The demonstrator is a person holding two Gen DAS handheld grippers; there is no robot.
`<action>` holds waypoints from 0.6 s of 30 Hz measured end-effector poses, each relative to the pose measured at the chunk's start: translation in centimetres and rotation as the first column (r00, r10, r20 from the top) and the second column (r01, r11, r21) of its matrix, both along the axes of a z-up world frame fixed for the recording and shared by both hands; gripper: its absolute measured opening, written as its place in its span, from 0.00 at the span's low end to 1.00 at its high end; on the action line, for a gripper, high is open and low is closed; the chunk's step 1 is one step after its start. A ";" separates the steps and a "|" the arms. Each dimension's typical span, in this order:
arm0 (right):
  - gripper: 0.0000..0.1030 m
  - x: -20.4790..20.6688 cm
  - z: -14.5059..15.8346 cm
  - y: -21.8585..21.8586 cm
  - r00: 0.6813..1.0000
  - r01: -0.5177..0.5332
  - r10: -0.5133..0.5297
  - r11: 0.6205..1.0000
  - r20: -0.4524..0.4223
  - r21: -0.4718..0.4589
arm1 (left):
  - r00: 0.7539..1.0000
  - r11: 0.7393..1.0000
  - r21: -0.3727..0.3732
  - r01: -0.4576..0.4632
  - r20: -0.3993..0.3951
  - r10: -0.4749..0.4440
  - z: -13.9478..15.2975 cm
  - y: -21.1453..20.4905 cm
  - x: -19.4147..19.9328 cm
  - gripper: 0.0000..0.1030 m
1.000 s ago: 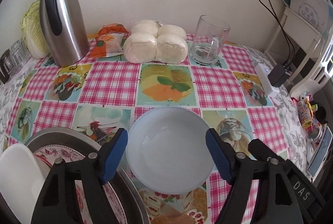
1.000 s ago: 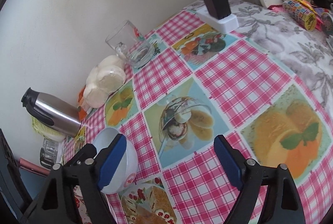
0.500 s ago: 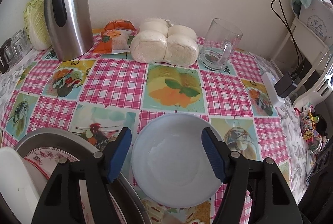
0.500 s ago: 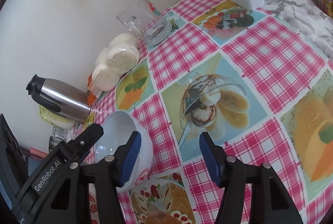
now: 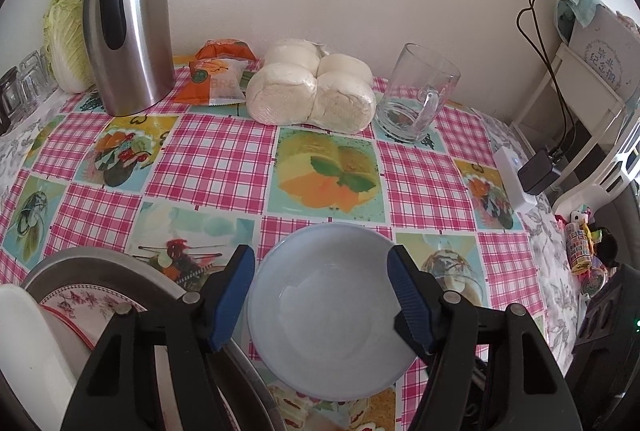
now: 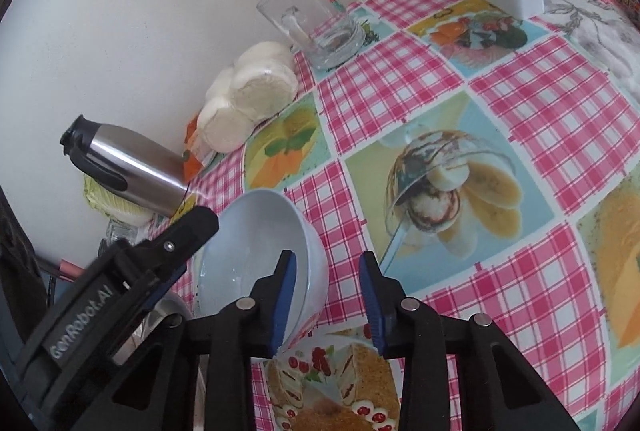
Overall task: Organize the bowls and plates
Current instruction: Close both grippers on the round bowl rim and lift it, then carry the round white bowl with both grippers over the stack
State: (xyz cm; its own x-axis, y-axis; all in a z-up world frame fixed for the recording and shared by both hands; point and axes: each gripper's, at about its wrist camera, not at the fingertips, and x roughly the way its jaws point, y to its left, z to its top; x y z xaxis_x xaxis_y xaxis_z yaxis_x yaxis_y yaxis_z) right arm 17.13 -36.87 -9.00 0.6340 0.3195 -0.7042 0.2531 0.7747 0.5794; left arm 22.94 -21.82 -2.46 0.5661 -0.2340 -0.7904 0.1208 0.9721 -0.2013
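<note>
- Your left gripper (image 5: 320, 301): jaws apart, straddling the pale blue bowl (image 5: 328, 311); contact with its rim unclear.
- Your right gripper (image 6: 326, 301): jaws apart, left finger inside the bowl's near rim, right finger outside.
- Bowl sits on the checked tablecloth (image 5: 208, 167), just beside a floral plate (image 5: 80, 305).
- Farther back: steel jug (image 5: 126, 19), buns (image 5: 312, 87), glass mug (image 5: 416, 99).

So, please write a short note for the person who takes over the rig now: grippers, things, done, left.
Left gripper: open, fingers on both sides of the bowl, not clamped.
Right gripper: open, narrow; its left finger is over the bowl's rim.
Bowl sits empty on the table, beside the plate in a metal basin.
Done: nothing stacked yet.
Left: grasp the bowl and put it with the plate.
</note>
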 end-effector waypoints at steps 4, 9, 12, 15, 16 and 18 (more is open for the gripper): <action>0.22 0.4 -0.5 0.8 1.000 -0.018 0.018 1.000 -0.008 0.004 | 1.000 1.000 0.002 0.003 0.002 -0.003 0.0 0.0 0.0 0.68; 0.14 0.3 -0.3 0.7 1.000 -0.018 0.018 1.000 -0.007 -0.020 | 1.000 1.000 0.006 0.014 0.008 -0.014 0.1 -0.2 -0.1 0.68; 0.13 0.3 -0.3 0.4 1.000 -0.012 0.012 1.000 -0.007 -0.017 | 1.000 1.000 0.007 0.021 0.008 -0.021 0.2 -0.3 -0.2 0.68; 0.11 0.0 -0.1 -0.3 1.000 -0.004 0.003 1.000 -0.007 -0.022 | 1.000 1.000 0.010 0.022 0.007 -0.022 0.1 -0.4 -0.1 0.68; 0.11 -0.1 0.0 -0.5 1.000 -0.001 0.001 1.000 -0.007 -0.028 | 1.000 1.000 0.011 0.025 0.007 -0.025 0.2 -0.5 -0.2 0.68; 0.10 -0.2 0.0 -0.8 1.000 0.003 -0.003 0.999 -0.006 -0.036 | 0.999 0.999 0.013 0.037 0.010 -0.038 0.2 -0.7 -0.2 0.68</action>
